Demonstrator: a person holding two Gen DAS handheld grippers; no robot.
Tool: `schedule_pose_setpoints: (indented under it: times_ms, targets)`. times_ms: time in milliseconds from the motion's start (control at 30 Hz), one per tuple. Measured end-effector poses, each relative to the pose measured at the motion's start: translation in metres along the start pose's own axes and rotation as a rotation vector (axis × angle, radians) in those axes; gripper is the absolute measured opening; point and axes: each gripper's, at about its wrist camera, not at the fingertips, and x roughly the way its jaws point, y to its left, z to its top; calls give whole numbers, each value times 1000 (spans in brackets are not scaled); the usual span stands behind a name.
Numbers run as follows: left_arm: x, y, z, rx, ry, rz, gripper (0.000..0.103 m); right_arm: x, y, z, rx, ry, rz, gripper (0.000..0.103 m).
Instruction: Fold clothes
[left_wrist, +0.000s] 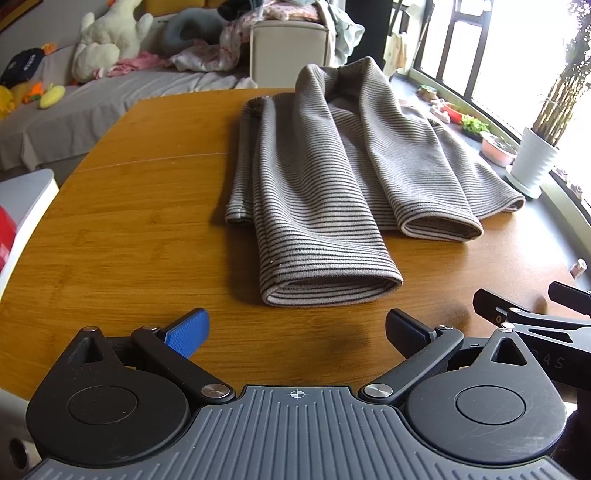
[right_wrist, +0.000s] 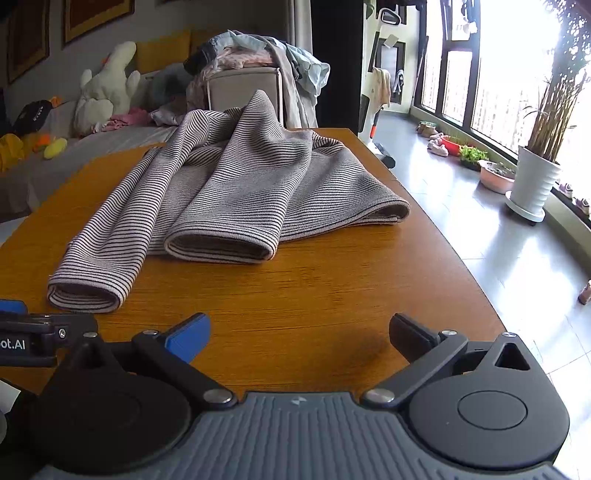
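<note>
Nearest the lens in the left wrist view: left gripper (left_wrist: 297, 334), fingers spread wide, blue pad on one side, dark pad on the other, nothing between them. It hovers over bare wood at the near edge of the table (left_wrist: 122, 236). Part of the right gripper shows at the right edge of this view, just beside it.

Right gripper (right_wrist: 299, 338) stands the same way in its own view: jaws wide apart, empty, over bare tabletop. The two tools sit side by side, both aimed across the table at the garment.

Striped sweater (left_wrist: 332, 173) lies on the wooden table, ahead of both grippers and apart from them. Grey-brown knit with thin dark stripes. Long axis runs away from the cameras: collar end at the far side, raised into a soft peak, hem and cuffs toward the near side. Both sleeves are laid along the body, pointing back at the grippers. Left sleeve cuff (left_wrist: 332, 284) reaches closest to the left gripper, its opening facing the camera. Right sleeve cuff (right_wrist: 221, 243) stops a little farther back. Right hem edge drapes toward the window side of the table.

Beyond the table: sofa (left_wrist: 74, 110) with a white plush toy (left_wrist: 107, 40), a pile of laundry, a white plant pot (right_wrist: 532, 184) by the window.
</note>
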Motion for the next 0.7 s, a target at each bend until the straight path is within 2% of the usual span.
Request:
schedule_pose_setpoints:
  times_ms: [433,567,700]
  targets:
    - [2,0,2,3,4,-8,103,5,0,2,-19,10,-4,103]
    - [3,0,15,12,-10,-46,103,11,-2,16,-37,-3,-8,103]
    - [7,-2,39,47,-58,-75,103,26,-11,42,-6,-31,26,103]
